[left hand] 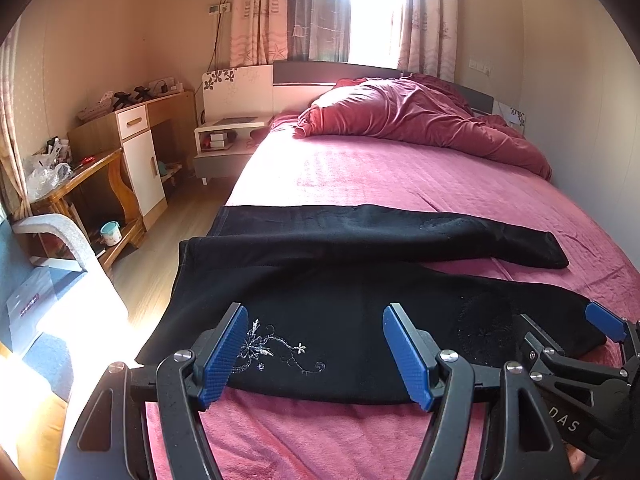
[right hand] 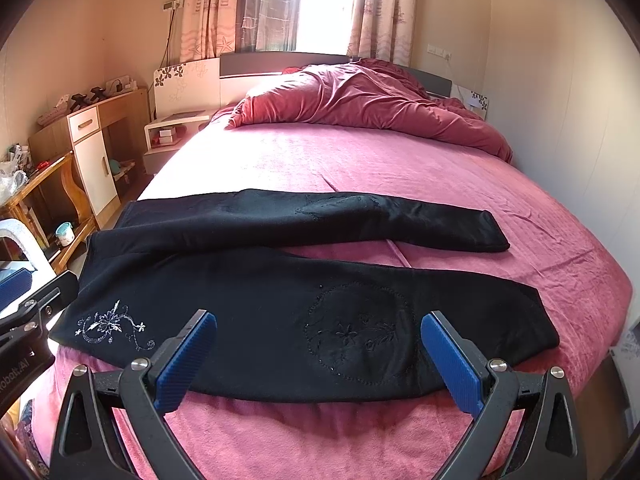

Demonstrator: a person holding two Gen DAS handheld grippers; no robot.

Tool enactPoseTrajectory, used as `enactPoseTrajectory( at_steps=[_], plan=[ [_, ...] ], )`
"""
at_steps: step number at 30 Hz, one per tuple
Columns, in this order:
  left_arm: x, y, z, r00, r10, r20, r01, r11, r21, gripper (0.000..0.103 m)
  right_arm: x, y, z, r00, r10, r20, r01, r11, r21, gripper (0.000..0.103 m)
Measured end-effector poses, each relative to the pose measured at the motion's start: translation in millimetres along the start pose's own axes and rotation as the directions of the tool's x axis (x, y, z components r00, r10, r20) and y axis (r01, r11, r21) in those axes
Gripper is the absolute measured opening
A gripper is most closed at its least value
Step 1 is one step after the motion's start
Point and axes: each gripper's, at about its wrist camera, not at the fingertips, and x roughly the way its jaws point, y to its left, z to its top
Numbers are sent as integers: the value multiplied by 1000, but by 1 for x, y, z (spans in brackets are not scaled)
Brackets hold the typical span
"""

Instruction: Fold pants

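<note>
Since the pants [right hand: 248,280] are soft, floppy black knit, they'll probably sag and drag on the fuzzy pink bedspread [right hand: 360,160], so I'd pinch them at the waistband in the left of the frame and the hem at the right. They lie across the lower middle of both views, legs split in a V, silver flower embroidery [right hand: 114,326] lower left. Left gripper [left hand: 316,356] and right gripper [right hand: 318,360] both hover spread wide, empty.

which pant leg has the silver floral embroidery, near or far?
The near leg, the one closest to both tools. Its silver floral embroidery sits near the waist end. The far leg shows only a faint dark patch, no silver.
</note>
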Motion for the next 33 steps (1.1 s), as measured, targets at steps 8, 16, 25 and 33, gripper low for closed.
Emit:
enactPoseTrajectory(
  at_steps=[8, 16, 25, 33],
  plan=[
    [0, 0, 0, 1000, 0, 3, 0, 1000, 0, 72, 0, 0, 0, 1000, -1, 0, 1, 1000, 0, 103],
    [0, 0, -1, 1000, -2, 0, 2, 1000, -3, 72, 3, -1, -2, 1000, -2, -8, 2, 1000, 2, 103],
    [8, 4, -4, 999, -23, -35, 22, 1000, -20, 72, 13, -6, -6, 999, -6, -39, 6, 1000, 12, 103],
    [24, 14, -11, 989, -114, -95, 109, 993, -52, 72, 31, -23, -13, 996, 20, -89, -16, 999, 45, 103]
  ],
)
